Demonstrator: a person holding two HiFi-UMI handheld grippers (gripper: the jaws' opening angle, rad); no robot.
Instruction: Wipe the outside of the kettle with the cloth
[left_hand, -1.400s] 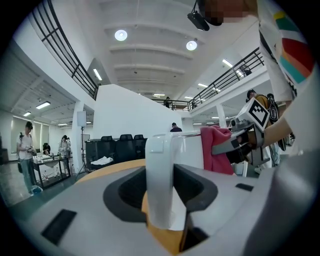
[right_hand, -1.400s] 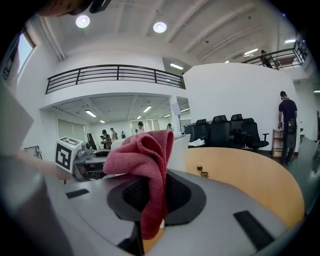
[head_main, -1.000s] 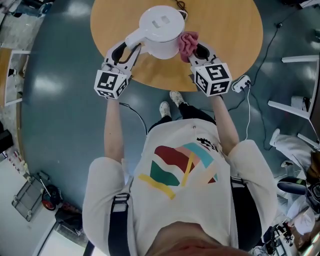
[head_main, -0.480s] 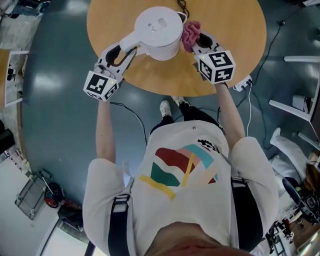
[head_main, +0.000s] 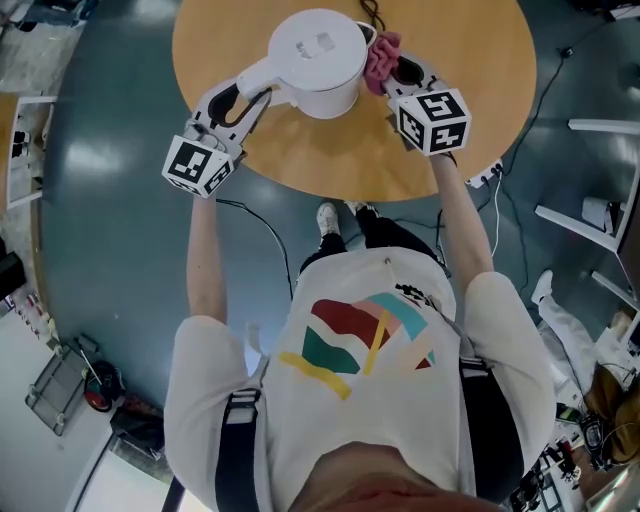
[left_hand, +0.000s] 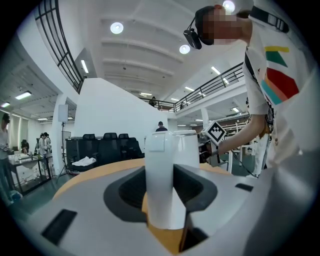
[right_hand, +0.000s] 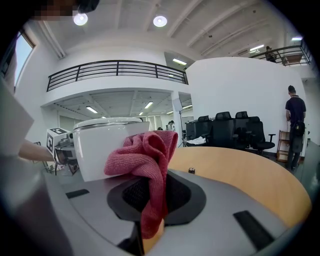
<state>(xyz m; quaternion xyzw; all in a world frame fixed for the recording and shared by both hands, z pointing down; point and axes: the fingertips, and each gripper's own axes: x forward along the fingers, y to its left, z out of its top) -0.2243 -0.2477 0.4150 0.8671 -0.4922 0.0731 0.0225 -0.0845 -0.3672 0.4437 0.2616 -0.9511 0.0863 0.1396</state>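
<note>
A white kettle (head_main: 318, 60) stands on the round wooden table (head_main: 440, 130), its handle (head_main: 255, 76) pointing to the lower left. My left gripper (head_main: 247, 95) is shut on that handle (left_hand: 159, 185), which stands upright between the jaws in the left gripper view. My right gripper (head_main: 398, 75) is shut on a pink cloth (head_main: 381, 57) and holds it against the kettle's right side. In the right gripper view the cloth (right_hand: 148, 165) bunches out of the jaws and lies against the kettle's wall (right_hand: 102, 150).
A black cord (head_main: 368, 14) runs off behind the kettle. The table's near edge lies just under both grippers. A small dark speck (right_hand: 191, 170) sits on the tabletop to the cloth's right. Cables and a white plug strip (head_main: 487, 172) lie on the floor.
Both grippers, the kettle and the cloth have shifted away from the person, toward the table's far side. The cloth has slid further back along the kettle's right side. The left gripper has swung a little leftward.
</note>
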